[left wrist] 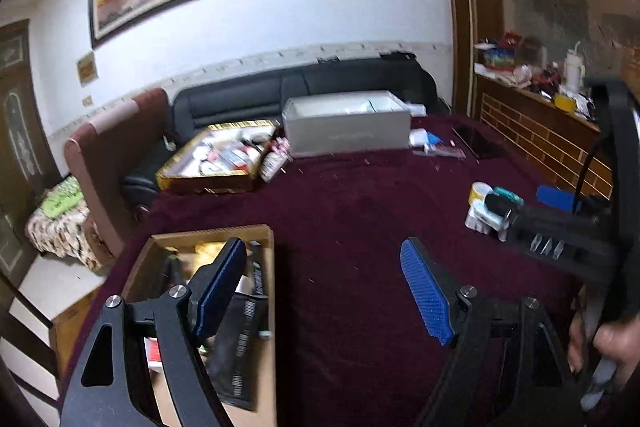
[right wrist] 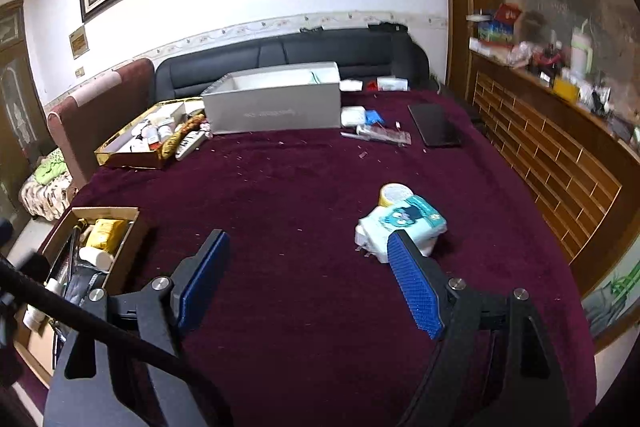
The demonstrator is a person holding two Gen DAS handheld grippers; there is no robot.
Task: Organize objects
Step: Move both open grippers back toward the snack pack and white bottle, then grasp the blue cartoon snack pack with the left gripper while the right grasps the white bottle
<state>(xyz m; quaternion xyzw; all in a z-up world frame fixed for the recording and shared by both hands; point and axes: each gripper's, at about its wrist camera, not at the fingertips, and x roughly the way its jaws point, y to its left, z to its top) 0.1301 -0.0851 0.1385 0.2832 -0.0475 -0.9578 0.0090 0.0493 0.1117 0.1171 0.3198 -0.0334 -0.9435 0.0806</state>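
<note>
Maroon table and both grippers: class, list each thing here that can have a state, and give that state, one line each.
left gripper: open, nothing between its fingers
right gripper: open, holding nothing
grey box: lid off, upright
gold tray: open, filled with small items
cardboard box: open, partly filled
tissue pack: lying loose on the cloth
phone: flat, screen dark

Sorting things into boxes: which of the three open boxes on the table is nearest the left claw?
The brown cardboard box at the near left corner, right under the left claw; the gold tray and grey box sit far back.
</note>
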